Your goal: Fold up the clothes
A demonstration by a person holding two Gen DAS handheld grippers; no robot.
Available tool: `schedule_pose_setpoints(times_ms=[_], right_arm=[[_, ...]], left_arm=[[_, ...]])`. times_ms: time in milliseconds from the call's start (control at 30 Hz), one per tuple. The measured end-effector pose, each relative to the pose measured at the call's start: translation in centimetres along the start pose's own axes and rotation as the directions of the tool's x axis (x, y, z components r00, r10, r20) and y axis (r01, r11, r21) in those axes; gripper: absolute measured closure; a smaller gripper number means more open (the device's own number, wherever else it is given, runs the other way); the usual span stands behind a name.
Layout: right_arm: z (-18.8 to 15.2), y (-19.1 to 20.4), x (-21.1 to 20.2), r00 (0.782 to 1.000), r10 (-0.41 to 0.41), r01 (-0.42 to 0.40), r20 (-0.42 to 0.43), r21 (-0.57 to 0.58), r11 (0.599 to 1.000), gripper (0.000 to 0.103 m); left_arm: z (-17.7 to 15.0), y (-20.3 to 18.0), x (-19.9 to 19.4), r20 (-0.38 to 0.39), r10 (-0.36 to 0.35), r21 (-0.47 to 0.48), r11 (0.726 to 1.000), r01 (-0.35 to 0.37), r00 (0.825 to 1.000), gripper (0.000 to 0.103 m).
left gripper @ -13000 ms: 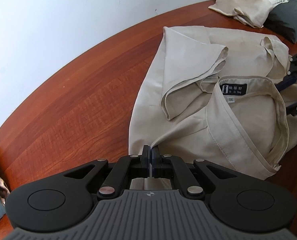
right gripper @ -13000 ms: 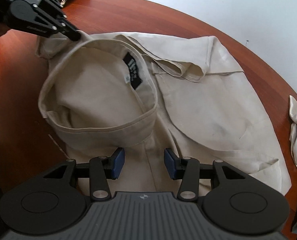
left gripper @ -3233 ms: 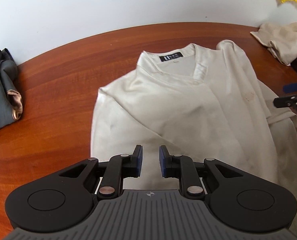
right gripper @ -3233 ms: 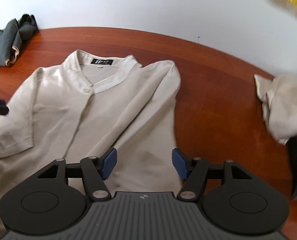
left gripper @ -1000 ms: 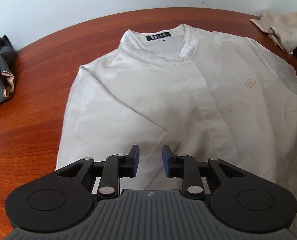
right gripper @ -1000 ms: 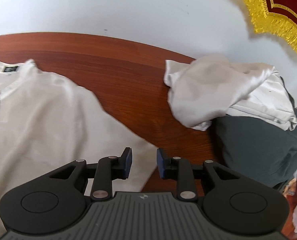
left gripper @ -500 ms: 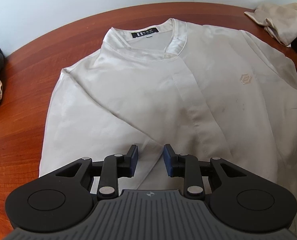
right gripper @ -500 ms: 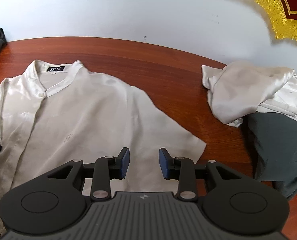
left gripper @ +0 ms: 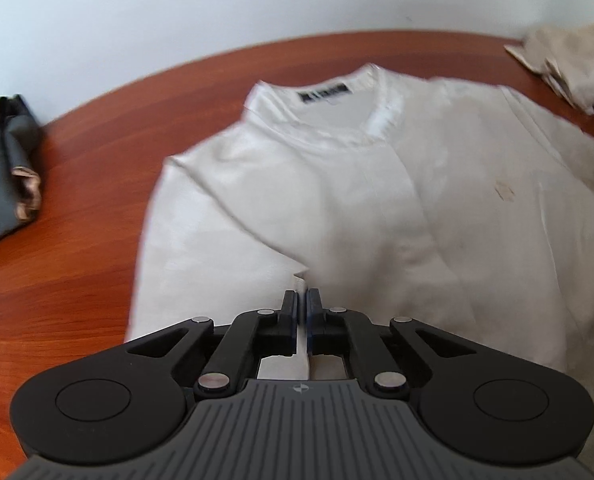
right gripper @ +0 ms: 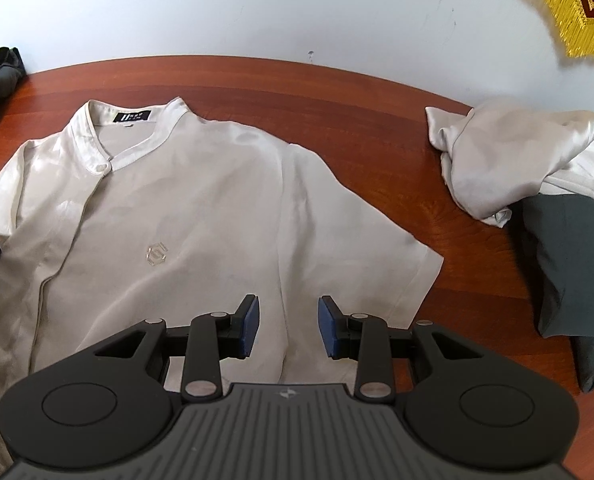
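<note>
Left gripper (left gripper: 301, 300) pinches the sleeve edge of the cream satin short-sleeved shirt (right gripper: 185, 216) lying flat on the reddish wooden table (right gripper: 377, 100), collar toward the wall, right gripper (right gripper: 288, 326) spread above its hem.

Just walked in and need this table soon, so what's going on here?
A person is folding clothes with two handheld claws. A beige shirt lies spread face up on the wooden table. The left claw is shut on the shirt's sleeve edge; the right claw hovers open over the other sleeve. More crumpled clothes wait at the right.
</note>
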State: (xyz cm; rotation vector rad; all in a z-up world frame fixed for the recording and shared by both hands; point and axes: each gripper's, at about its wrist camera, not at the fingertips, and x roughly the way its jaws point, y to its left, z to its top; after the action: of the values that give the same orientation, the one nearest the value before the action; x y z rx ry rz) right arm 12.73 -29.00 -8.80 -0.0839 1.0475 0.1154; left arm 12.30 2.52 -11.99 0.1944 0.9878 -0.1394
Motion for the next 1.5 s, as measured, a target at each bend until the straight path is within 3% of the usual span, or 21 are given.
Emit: schedule_pose_setpoints(times_ms=[267,533,967,1133,1200,1267,1367,1500], right_arm=[[-0.4,0.3,0.1,1.000,0.011,-0.011,-0.005,0.003,1.000,0.065],[-1.1,1.9,-1.4,1.000,0.026,-0.026,0.002,0.030,0.999,0.065],[-5.9,8.5,-7.1,0.999,-0.047,0.044,0.016,0.142,0.989,0.063],[-8.9,11.0,-9.7,0.996,-0.087,0.082,0.015,0.200,0.976,0.062],[-10.2,11.5,-10.5,0.995,-0.103,0.098,0.010,0.219,0.971,0.061],[-11.6,12.1,-11.4,0.993,-0.119,0.114,0.006,0.239,0.964,0.060],[-13.3,12.6,-12.6,0.991,-0.132,0.128,0.000,0.253,0.959,0.058],[-15.5,12.6,-14.2,0.991,-0.131,0.129,-0.009,0.251,0.959,0.058]], left_arm=[[-0.4,6.7,-1.6,0.042,0.136,-0.071,0.989,-0.133,0.990,0.099],[-0.9,14.9,-1.3,0.010,0.226,-0.110,0.969,-0.223,0.974,0.099],[-0.6,21.4,0.5,0.017,0.200,-0.033,0.979,-0.199,0.980,0.099],[-0.7,22.4,0.8,0.014,0.135,0.005,0.991,-0.135,0.991,0.095],[-1.0,22.4,0.6,0.024,0.097,0.027,0.995,-0.097,0.995,0.089],[-1.4,22.4,-0.1,0.046,0.083,0.048,0.995,-0.085,0.995,0.053],[-2.0,22.6,-1.1,0.061,0.073,0.046,0.996,-0.076,0.995,0.035],[-3.0,22.8,-2.4,0.066,0.065,0.013,0.998,-0.066,0.996,0.033]])
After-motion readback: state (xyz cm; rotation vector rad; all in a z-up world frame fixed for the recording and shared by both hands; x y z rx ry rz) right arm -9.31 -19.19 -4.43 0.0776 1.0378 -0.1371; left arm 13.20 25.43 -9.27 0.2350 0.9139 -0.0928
